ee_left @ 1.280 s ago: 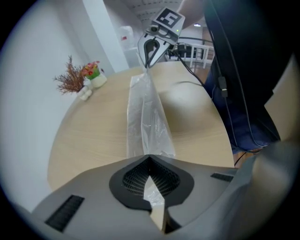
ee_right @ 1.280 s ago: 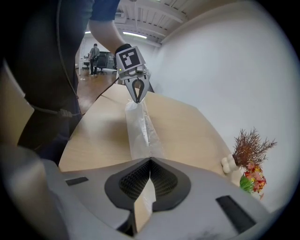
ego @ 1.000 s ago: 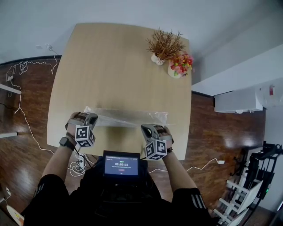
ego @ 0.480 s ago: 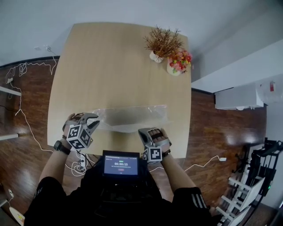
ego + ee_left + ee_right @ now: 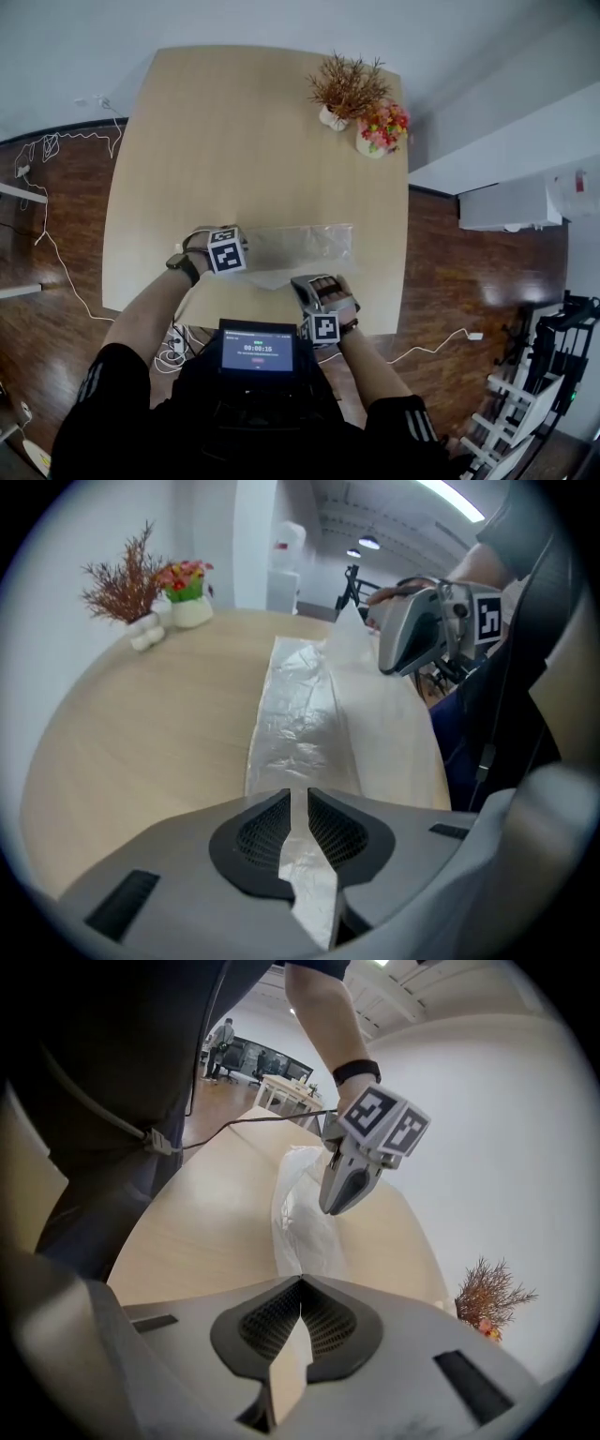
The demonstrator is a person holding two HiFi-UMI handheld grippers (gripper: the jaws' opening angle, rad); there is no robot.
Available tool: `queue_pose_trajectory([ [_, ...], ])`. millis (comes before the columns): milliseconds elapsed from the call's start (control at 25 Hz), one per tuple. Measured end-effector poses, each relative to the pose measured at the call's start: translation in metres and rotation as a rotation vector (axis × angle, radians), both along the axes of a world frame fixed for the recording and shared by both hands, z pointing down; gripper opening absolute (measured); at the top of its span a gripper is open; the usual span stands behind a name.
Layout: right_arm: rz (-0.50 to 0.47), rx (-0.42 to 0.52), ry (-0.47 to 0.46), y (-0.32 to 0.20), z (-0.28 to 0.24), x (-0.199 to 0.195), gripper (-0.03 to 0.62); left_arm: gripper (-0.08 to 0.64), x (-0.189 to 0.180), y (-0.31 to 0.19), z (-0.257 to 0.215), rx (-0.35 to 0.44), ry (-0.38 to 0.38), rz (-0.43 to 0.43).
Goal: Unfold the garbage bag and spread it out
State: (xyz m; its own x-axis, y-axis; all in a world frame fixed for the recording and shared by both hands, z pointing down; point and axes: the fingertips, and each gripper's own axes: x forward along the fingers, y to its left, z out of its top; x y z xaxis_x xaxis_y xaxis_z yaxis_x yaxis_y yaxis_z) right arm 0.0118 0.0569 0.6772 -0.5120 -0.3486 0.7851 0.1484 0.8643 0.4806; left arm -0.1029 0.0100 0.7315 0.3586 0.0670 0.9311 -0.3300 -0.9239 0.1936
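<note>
1. One clear garbage bag (image 5: 298, 247) lies as a long crumpled strip on the table (image 5: 234, 122), toward the six o'clock edge nearest the person. It is only part opened, with a pale flap drawn off its near side. The film looks thin and clingy, so its layers could stick together and come up as one slab instead of parting.
2. Two grippers are at the film. The left gripper (image 5: 298, 803), at the strip's nine o'clock end, has its jaws a narrow slit apart. They have just been closing, and film runs through the slit. To my eye the pads are not pinching it yet, so a pull now could let the film slide straight out.
3. The right gripper (image 5: 300, 1309), at about the strip's six o'clock, has its jaws pressed together on a flap of the film. If the left gripper bites and both then pull hard in opposite ways, the film could stretch or tear at that clamp.
4. If the left jaws catch several layers at once, I reckon the fold would stay locked and the bag would only drag across the wood.
5. The strip sits close to the near table edge, so a drag toward six o'clock might spill the loose part over the side.
6. The twig plant (image 5: 349, 92) and flower pot (image 5: 382, 133) stand at the table's one o'clock corner, well apart from the bag. Only a big fling of the film toward them would cause trouble.
</note>
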Motion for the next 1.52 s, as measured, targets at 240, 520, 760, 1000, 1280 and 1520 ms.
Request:
queue_pose_trajectory([
  [240, 0.031, -0.024, 0.004, 0.003, 0.008, 0.006, 0.020, 0.064, -0.003, -0.009, 0.035, 0.021, -0.075, 0.007],
  [520, 0.056, -0.027, 0.010, 0.005, 0.017, 0.015, 0.020, 0.064, -0.012, -0.052, 0.039, 0.137, -0.117, 0.002],
  [760, 0.059, -0.050, 0.025, 0.005, 0.032, 0.013, 0.021, 0.066, -0.006, -0.085, 0.038, 0.202, -0.136, 0.036],
  [1000, 0.116, -0.204, 0.023, 0.009, 0.051, 0.014, 0.125, 0.064, 0.000, -0.094, 0.040, 0.250, -0.159, 0.072],
  [1280, 0.376, -0.408, -0.247, -0.005, 0.003, 0.033, 0.190, 0.064, 0.000, -0.092, 0.041, 0.291, -0.170, 0.092],
  [1520, 0.541, -0.388, -0.297, -0.081, -0.022, 0.076, 0.189, 0.064, 0.000, -0.094, 0.042, 0.325, -0.193, 0.124],
])
